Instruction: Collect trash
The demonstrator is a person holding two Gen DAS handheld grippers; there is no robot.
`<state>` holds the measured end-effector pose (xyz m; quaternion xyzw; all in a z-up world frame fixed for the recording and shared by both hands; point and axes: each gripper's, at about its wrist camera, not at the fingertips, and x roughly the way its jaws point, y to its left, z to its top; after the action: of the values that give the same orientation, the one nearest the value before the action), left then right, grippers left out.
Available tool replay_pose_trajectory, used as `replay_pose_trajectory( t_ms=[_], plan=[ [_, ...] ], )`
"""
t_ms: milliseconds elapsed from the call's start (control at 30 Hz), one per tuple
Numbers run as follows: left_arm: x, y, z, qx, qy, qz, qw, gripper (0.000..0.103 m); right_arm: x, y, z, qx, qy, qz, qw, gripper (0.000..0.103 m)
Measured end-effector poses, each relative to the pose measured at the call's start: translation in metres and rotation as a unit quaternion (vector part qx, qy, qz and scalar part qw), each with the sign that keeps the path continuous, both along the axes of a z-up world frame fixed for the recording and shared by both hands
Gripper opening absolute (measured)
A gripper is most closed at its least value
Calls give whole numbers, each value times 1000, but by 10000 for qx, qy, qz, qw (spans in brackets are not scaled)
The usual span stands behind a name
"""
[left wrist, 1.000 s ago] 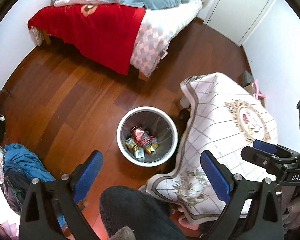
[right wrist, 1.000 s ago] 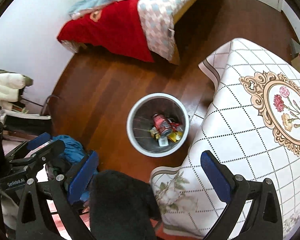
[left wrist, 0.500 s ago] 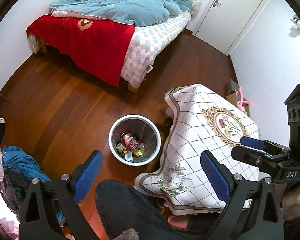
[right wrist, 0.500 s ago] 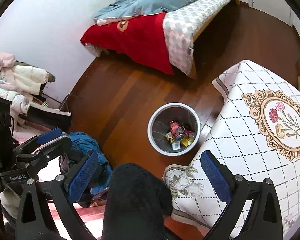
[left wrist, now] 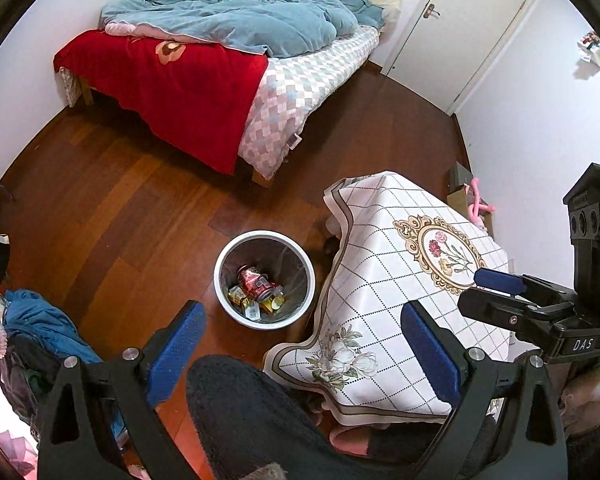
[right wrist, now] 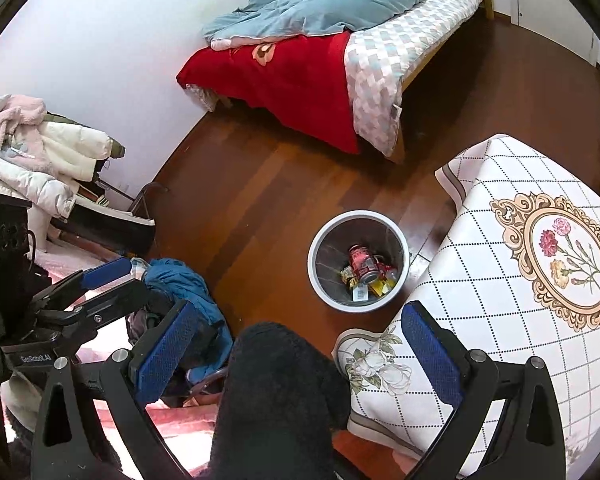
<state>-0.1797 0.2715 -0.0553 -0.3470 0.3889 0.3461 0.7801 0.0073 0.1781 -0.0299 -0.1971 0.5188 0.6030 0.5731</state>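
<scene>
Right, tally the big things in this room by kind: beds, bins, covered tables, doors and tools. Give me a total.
Bed: 1
Bin: 1
Covered table: 1
Door: 1
Tools: 2, the left tool and the right tool, both open and empty
Total: 6

White round bin (left wrist: 265, 280) upright on wooden floor beside the table, red can (left wrist: 254, 282) and wrappers (left wrist: 240, 295) inside

Labels on the wrappers (left wrist: 256, 306) in the bin (left wrist: 228, 256) are unreadable.
</scene>
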Motion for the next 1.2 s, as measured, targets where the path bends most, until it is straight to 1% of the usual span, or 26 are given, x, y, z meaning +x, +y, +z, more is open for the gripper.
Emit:
replay_pose_trajectory(
  t_ms=[500, 533, 567, 1200],
  plan=[
    [-4, 3, 5, 60, -3, 72, 10000, 100, -5, -1, 2, 10, 26, 98, 9999, 103],
    [-5, 3, 4, 63, -4, 77, 10000, 100, -5, -1, 2, 8, 22, 95, 10000, 103],
    [-4, 2, 4, 65, 9, 89, 9999, 103, -4, -1, 2, 10, 18, 90, 10000, 103],
    [-1, 1, 5, 61, -8, 76, 10000, 103, -7, 2, 6, 2, 36, 145, 9999, 103]
  ],
)
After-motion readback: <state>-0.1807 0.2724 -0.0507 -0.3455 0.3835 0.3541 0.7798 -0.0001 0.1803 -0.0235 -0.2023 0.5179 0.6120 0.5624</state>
